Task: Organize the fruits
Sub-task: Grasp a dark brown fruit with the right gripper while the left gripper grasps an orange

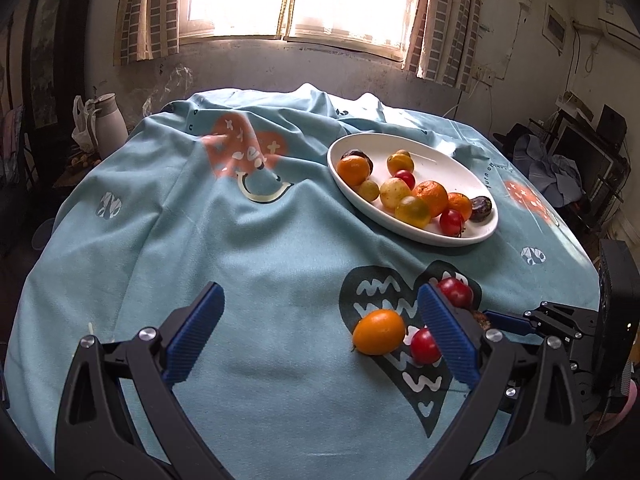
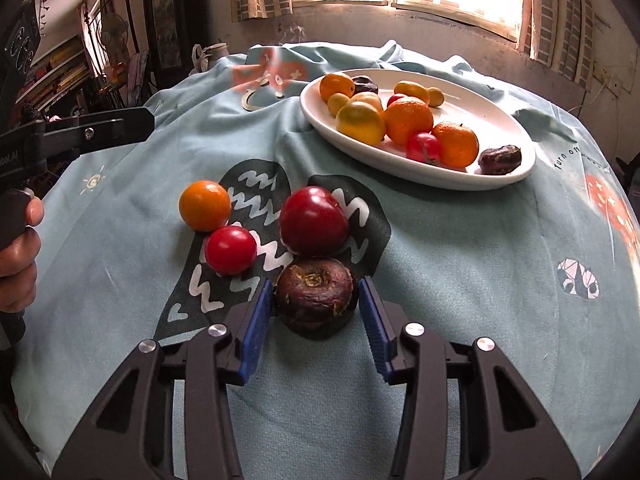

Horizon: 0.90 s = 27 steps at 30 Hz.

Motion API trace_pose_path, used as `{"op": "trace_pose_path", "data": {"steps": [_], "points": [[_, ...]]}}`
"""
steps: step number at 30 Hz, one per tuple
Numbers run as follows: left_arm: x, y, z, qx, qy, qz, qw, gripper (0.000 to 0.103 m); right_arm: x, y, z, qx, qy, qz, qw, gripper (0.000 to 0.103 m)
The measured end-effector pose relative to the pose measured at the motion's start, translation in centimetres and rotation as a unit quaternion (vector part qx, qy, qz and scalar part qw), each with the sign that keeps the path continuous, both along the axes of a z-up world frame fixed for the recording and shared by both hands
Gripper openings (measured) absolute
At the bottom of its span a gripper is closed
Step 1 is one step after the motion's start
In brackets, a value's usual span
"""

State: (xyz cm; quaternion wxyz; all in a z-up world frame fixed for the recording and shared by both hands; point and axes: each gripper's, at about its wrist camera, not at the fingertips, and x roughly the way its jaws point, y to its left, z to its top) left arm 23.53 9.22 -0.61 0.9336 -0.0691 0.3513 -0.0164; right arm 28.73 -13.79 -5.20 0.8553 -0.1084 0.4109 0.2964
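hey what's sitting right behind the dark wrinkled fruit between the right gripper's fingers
A big red fruit sits right behind the dark fruit, apparently touching it. The dark fruit covers the red one's base, so that contact can't be confirmed.

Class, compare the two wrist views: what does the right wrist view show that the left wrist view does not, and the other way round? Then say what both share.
Only the right wrist view shows the dark wrinkled fruit whole, between the open right claw fingers. Only the left wrist view shows the left claw, open over bare cloth. Both show the white plate of fruit, the orange fruit and the small red fruit.
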Motion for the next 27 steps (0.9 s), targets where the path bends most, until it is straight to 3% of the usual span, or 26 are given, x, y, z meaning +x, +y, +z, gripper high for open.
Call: {"op": "trace_pose_path", "data": {"steps": [10,19,22,24,27], "points": [[0.0,0.2,0.0,0.004,-0.002,0.006,1.0000,0.099,-0.1,0.2,-0.1,-0.008,-0.001,-0.007,1.000,0.043],[1.2,-1.1,-1.9,0.020,0.025,-0.031,0.9990,0.098,0.1,-2.8,1.1,0.059,0.039,-0.052,0.996,0.043],[1.6,-1.8,-2.6,-0.002,0.038,-0.064,0.9973,0.085,0.0,-2.9,1.2,0.059,0.043,-0.054,0.996,0.043],[1.8,-2.1,-3.0,-0.008,0.043,-0.074,0.9963,0.065,0.0,-2.9,1.2,0.057,0.042,-0.054,0.996,0.043],[1.9,-2.6,-3.4,-0.008,0.047,-0.086,0.9952,0.049,0.0,-3.0,1.1,0.058,0.044,-0.055,0.996,0.043]]}}
